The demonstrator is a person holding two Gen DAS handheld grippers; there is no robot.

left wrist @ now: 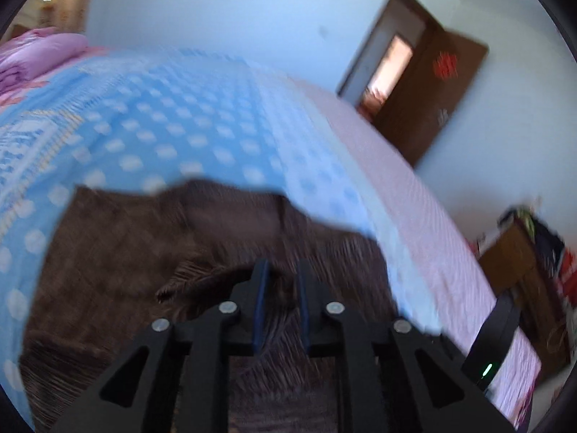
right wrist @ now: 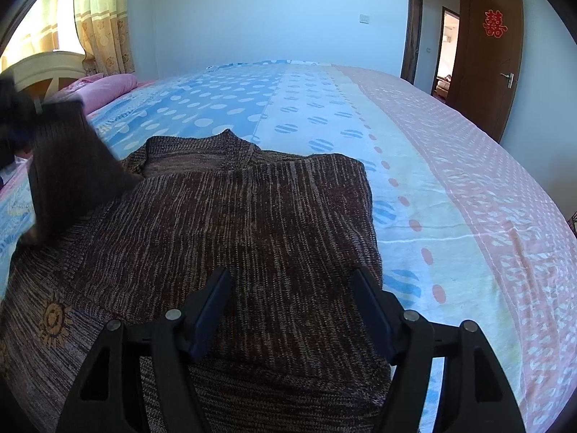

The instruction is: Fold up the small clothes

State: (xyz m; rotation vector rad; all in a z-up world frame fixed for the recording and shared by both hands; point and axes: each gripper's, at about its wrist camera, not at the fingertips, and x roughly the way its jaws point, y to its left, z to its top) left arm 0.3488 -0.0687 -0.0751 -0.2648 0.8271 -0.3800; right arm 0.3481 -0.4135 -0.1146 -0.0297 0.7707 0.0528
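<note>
Folding looks roughly half done: dark brown ribbed knit sweater [right wrist: 234, 216] lies on the blue polka-dot bedsheet [right wrist: 223, 108], its right side already turned inward. Left gripper [left wrist: 282, 303] pinches a sleeve fold between nearly closed fingers; right gripper [right wrist: 292, 310] hovers spread, empty, over the hem

- My left camera's whole view is smeared; the sweater [left wrist: 151, 252] and bedsheet [left wrist: 162, 119] show no crisp edges.
- I can't tell whether my left gripper [left wrist: 281, 281] pinches the knit between its fingers.
- In my right view, the lifted sleeve [right wrist: 68, 166] is blurred and its end runs off the left edge.
- My right gripper [right wrist: 292, 306] hides the sweater's hem.
</note>
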